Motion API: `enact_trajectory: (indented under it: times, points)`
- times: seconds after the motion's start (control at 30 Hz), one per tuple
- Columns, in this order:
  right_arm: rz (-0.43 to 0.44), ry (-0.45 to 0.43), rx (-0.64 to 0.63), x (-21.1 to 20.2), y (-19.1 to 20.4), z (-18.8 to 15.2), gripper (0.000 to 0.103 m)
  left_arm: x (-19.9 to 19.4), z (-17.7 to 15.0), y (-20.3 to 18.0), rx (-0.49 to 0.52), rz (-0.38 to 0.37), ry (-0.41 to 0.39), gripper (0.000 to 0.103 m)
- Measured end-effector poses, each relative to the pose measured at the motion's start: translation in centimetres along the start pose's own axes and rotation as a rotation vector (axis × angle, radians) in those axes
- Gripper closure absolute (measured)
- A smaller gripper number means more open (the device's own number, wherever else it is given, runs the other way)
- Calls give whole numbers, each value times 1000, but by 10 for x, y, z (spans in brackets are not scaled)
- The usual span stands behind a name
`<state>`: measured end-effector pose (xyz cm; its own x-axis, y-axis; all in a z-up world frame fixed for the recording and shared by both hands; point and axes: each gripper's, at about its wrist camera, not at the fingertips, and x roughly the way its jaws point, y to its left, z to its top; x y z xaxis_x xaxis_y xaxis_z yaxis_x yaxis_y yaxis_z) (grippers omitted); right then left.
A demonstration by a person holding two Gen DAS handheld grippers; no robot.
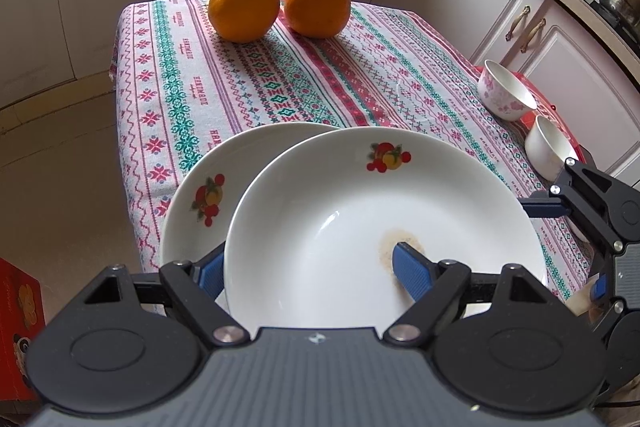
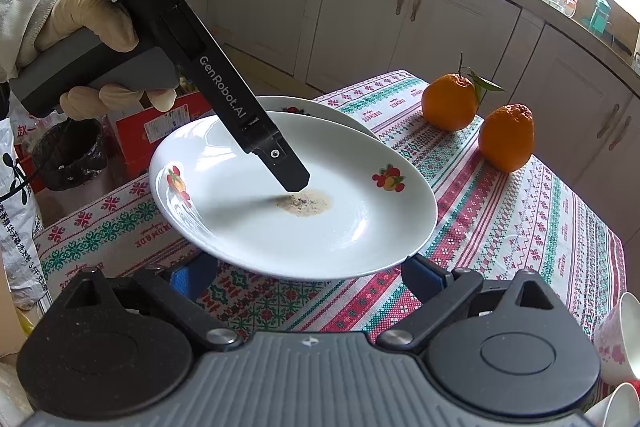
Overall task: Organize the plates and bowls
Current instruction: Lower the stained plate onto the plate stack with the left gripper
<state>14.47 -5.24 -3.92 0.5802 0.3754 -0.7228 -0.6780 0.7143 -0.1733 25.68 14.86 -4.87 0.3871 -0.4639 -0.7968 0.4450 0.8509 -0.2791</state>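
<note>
The left gripper [image 1: 308, 267] grasps the upper plate [image 1: 360, 211] by its rim at six o'clock, one finger [image 1: 412, 273] lying inside on a brownish stain, the other [image 1: 212, 273] underneath; in the right wrist view this plate is tilted and lifted clear of the table [image 2: 500, 227], overlapping a second plate [image 1: 200, 187] that lies at its ten o'clock. The right gripper [image 2: 308, 277] hangs with fingers released, spread just below the plate's near rim, touching nothing that I can see. To do this step well, I judge the plate should be carried level, since a one-sided rim pinch lets it swing, then lowered squarely onto the second plate so rims nest without clinking; the idle right fingers could steady the free edge. Keep the path away from the fruit. Counted: two plates, both with fruit motifs; two small bowls [image 1: 506, 91] at three o'clock by the table's edge; two oranges [image 1: 244, 7] at twelve o'clock on the patterned cloth.
</note>
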Motion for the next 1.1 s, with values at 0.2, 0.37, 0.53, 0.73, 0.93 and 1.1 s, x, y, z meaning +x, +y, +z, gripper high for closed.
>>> enact_trajectory:
  times: [0.2,0.37,0.53,0.73,0.93,1.1]
  points:
    - [-5,6,-19,3,2,1,3,0,-1,2,-1,1,6,19]
    - [-4,7,-19,4,1,1,3,1,-2,2,4,4,10,19]
    - [-8,7,-26,4,2,1,3,1,-1,1,21,10,24,19]
    - [-6,6,-22,5,1,2,3,0,1,1,37,16,38,19]
    - [-3,5,-22,5,-1,2,3,-2,2,2,47,23,44,19]
    - [0,3,-27,5,-1,2,3,-2,2,3,48,26,46,19]
